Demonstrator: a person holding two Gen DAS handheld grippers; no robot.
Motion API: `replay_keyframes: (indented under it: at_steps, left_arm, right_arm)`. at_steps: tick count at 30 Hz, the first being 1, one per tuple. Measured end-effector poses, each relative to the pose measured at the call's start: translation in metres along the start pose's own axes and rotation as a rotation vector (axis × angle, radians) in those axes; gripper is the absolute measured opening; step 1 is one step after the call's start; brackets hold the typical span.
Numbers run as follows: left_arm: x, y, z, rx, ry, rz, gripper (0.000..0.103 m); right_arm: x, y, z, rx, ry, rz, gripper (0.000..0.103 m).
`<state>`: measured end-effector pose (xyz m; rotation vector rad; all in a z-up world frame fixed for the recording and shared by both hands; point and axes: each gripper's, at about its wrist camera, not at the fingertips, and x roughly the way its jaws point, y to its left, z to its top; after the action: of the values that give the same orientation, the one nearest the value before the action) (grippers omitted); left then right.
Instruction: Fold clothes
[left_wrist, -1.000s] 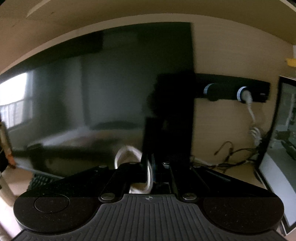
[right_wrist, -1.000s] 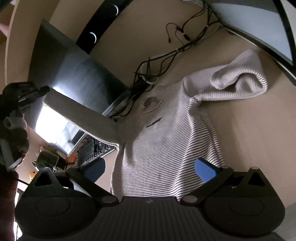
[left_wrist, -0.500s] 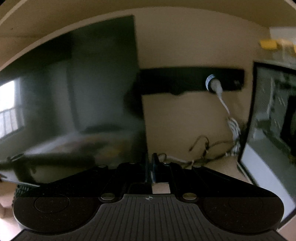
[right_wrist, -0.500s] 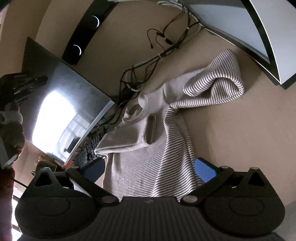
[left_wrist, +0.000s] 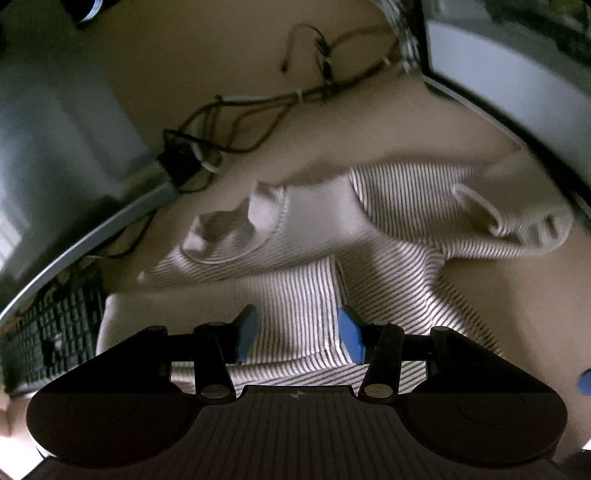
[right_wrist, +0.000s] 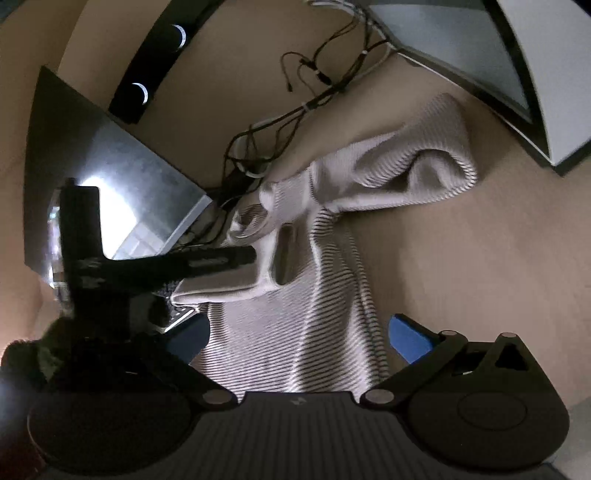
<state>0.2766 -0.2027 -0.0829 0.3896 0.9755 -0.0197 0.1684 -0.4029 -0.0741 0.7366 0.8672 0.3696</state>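
Striped knit fabric, cream with thin dark lines, makes up the one sweater (right_wrist: 295, 325) in view; it lies on the light wooden desk (right_wrist: 480, 258). One sleeve (left_wrist: 295, 306) is folded across the sweater body, and the second sleeve (right_wrist: 413, 173) lies bunched at the far right of the sweater. The collar (left_wrist: 236, 236) sits at the far edge of the sweater. Two grippers are present. The left gripper (left_wrist: 297, 330) points down at the folded sleeve; its jaws have just been opening and now stand apart, the two blue pads on either side of the sleeve without pressing on it. The right gripper (right_wrist: 295, 338) hovers at the near hem of the sweater with its jaws spread wide and nothing clamped. Beyond the sweater, one tangle of cables (right_wrist: 295, 110) runs along the desk. Two monitors stand there, a dark monitor (right_wrist: 122, 177) left of the sweater and a second monitor (right_wrist: 480, 55) right of it. One keyboard (left_wrist: 51, 332) lies left of the sweater.
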Motion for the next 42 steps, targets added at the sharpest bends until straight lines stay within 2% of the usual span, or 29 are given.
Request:
replay_keyframes:
  at_steps: [3, 8, 11, 12, 13, 14, 20, 24, 25, 26, 28, 32, 38, 42]
  left_arm:
    - [0.016, 0.001, 0.004, -0.036, 0.041, -0.033, 0.05]
    - [0.023, -0.014, 0.003, 0.019, 0.055, -0.104, 0.053]
    - [0.027, -0.013, 0.003, 0.01, 0.065, -0.083, 0.051]
    - [0.028, -0.01, 0.003, -0.001, 0.069, -0.077, 0.047]
    - [0.029, -0.007, 0.003, -0.011, 0.072, -0.076, 0.039]
    - [0.028, -0.004, 0.002, -0.016, 0.075, -0.077, 0.037]
    - [0.026, -0.009, -0.002, 0.021, 0.071, -0.052, 0.035]
    - [0.033, -0.022, -0.002, 0.066, 0.064, -0.04, 0.037]
    - [0.033, -0.02, 0.0, 0.06, 0.064, -0.04, 0.034]
    - [0.032, -0.019, 0.002, 0.053, 0.064, -0.041, 0.018]
    - [0.031, -0.016, 0.006, 0.04, 0.065, -0.042, 0.013]
    - [0.01, 0.013, 0.015, -0.079, 0.035, -0.051, 0.006]
    - [-0.041, 0.074, 0.043, -0.27, -0.07, -0.078, 0.005]
    - [-0.059, 0.088, 0.061, -0.339, -0.111, -0.113, 0.005]
  right_arm:
    - [-0.005, -0.005, -0.002, 0.022, -0.014, -0.025, 0.103]
    - [-0.013, -0.015, -0.004, 0.063, -0.029, -0.056, 0.103]
    - [-0.015, -0.018, -0.006, 0.075, -0.031, -0.063, 0.103]
    - [-0.015, -0.019, -0.006, 0.076, -0.032, -0.064, 0.103]
    - [-0.015, -0.019, -0.007, 0.078, -0.033, -0.064, 0.103]
    - [-0.016, -0.019, -0.007, 0.079, -0.033, -0.065, 0.103]
    - [-0.013, -0.02, -0.008, 0.086, -0.021, -0.062, 0.103]
    - [-0.01, -0.017, -0.009, 0.079, -0.006, -0.055, 0.103]
    - [-0.009, -0.017, -0.01, 0.079, -0.003, -0.054, 0.103]
    - [-0.009, -0.017, -0.01, 0.078, -0.002, -0.053, 0.103]
    - [-0.011, -0.017, -0.01, 0.076, -0.005, -0.047, 0.103]
    - [-0.015, -0.019, -0.01, 0.078, -0.019, -0.04, 0.103]
    - [-0.016, -0.021, -0.008, 0.088, -0.022, -0.022, 0.103]
    - [-0.015, -0.019, -0.006, 0.071, -0.016, -0.011, 0.103]
